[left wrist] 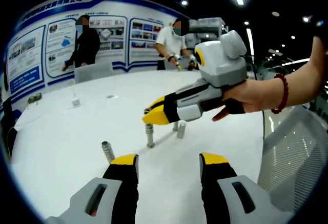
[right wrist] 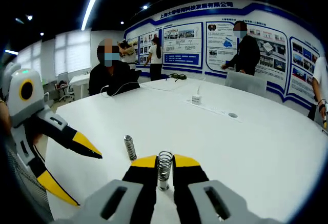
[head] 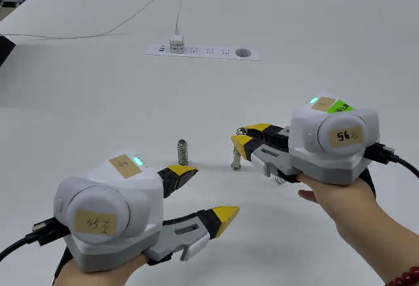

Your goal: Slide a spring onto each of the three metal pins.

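Spring (right wrist: 164, 166) at pin (right wrist: 163, 185)
Right gripper (right wrist: 164, 160) is pinching the spring over the pin; left gripper (head: 211, 192) is gaping (empty).

Pin (head: 236, 162) partly behind right claw (head: 241, 135)

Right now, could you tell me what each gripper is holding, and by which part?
The right gripper pinches a spring by the sides of its coil; the left gripper is open and empty.

White-grey left gripper (head: 209, 191) and right gripper (head: 243, 135): yellow-tipped black jaws, tan labels, green lights, black cables; red bead bracelet (head: 409, 277).
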Available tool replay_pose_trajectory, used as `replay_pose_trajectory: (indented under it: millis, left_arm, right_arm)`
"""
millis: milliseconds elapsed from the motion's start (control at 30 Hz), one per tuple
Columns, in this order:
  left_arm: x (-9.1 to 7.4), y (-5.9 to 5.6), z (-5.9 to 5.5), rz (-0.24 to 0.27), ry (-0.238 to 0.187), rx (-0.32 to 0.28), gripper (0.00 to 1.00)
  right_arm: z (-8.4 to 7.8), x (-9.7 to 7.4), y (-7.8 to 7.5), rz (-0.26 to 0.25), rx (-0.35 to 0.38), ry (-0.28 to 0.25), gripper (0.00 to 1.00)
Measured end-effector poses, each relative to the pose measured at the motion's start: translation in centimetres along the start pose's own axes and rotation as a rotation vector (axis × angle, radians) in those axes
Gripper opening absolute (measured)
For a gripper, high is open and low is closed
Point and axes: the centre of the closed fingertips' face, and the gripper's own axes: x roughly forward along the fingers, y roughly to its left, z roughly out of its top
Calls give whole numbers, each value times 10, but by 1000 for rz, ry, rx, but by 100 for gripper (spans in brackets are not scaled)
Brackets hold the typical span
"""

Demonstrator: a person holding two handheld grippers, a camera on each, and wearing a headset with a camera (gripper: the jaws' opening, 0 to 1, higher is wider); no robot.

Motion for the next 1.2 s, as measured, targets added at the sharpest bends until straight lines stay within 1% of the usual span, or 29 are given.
replay_pose_trajectory:
  millis: [100, 233, 333, 767, 900, 1133, 1200]
  left_arm:
    - [0, 0, 1, 0, -8, 3, 48]
    - [-1, 1, 1, 3, -5, 2, 48]
    - [-1, 1, 0, 3, -6, -1, 48]
    - [0, -2, -2, -3, 6, 1, 48]
    - [0, -2, -3, -4, 10, -1, 48]
    - [-1, 0, -3, 1, 12, 2, 47]
    - [-1, -1, -3, -1, 10, 2, 47]
  right_arm:
    - [-4, 3, 1, 1, -1, 14, 12]
    - [-9, 5, 1, -3, 12, 26, 12]
    - [-13, 6, 2, -3, 4, 40, 12]
    - [-28, 9, 3, -6, -4, 87, 12]
    - [-34, 11, 5, -14, -5, 110, 12]
    - [-34, 11, 4, -25, 16, 102, 12]
    - [-34, 10, 5, -23, 9, 101, 12]
